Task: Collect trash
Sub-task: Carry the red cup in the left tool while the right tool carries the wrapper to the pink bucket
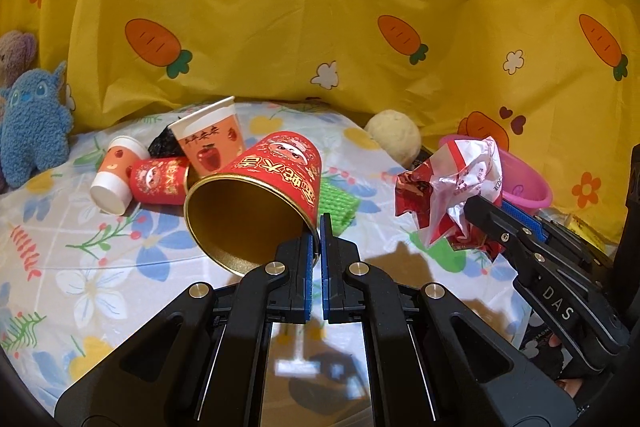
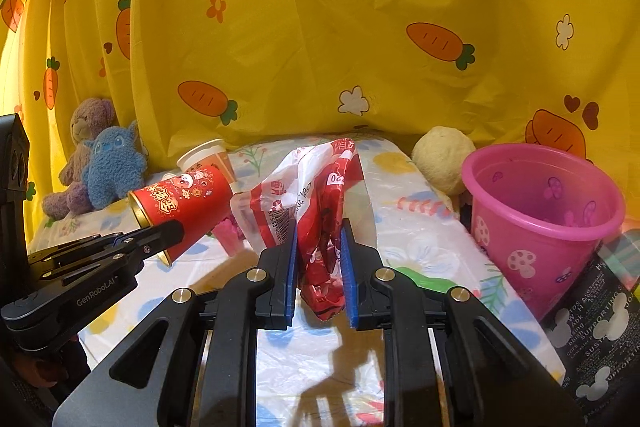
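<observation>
A: What is each gripper doing?

B: The left gripper (image 1: 320, 223), low centre in its own view, is pressed together on the rim of a red paper cup (image 1: 256, 203), which tilts with its gold inside facing the camera. The right gripper (image 2: 319, 227) pinches a crumpled red and white wrapper (image 2: 316, 203) between its blue pads.

A: What lies around them?

B: On the flowered cloth (image 1: 100, 267), left of the held cup, lie a second red cup (image 1: 158, 181) and a white and orange cup (image 1: 116, 179) on their sides, with a taller apple-print cup (image 1: 210, 143) behind. A green ridged piece (image 1: 338, 205) shows just right of the held cup. A blue plush toy (image 1: 32, 131) sits at the far left edge.

A: And a bin?

B: A pink bucket (image 2: 540, 223) stands at the right of the right wrist view, its mouth unobstructed, with a pale fuzzy ball (image 2: 442, 159) just behind its left side. The yellow carrot-print curtain (image 2: 360, 27) fills the background.
</observation>
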Motion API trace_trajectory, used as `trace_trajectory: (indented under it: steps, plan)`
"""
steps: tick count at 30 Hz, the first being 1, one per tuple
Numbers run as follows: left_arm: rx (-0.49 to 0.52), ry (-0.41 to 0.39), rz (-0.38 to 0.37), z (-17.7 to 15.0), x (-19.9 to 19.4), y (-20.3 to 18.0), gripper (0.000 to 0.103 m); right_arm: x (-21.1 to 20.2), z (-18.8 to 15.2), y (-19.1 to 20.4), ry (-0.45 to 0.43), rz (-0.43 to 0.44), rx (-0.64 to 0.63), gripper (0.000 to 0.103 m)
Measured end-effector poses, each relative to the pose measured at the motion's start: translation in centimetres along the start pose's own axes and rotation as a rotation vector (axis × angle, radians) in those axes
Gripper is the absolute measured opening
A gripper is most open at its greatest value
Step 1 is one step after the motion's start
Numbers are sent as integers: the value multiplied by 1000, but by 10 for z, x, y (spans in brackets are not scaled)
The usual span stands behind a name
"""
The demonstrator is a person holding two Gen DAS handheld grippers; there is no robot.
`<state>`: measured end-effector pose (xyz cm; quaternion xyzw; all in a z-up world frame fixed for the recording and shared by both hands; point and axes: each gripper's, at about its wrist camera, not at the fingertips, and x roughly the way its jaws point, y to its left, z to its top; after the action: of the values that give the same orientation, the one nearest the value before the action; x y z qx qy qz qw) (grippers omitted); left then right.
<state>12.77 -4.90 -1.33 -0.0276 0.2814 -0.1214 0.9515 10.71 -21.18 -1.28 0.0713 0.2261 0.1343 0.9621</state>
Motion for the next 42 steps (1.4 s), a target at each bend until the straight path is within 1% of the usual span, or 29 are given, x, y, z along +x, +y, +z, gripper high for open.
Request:
trace_trajectory:
  steps: [12, 25, 39, 42]
  plan:
    - [100, 2, -80, 27, 27, -62, 2, -17, 14, -54, -60, -92, 56, 20]
    - [189, 18, -164, 45, 61, -121, 2, -31, 26, -112, -102, -207, 126, 20]
    - [258, 10, -297, 65, 103, -179, 2, -24, 35, -165, -112, -336, 183, 20]
    - [271, 15, -309, 68, 116, -189, 2, -20, 35, -172, -108, -353, 192, 20]
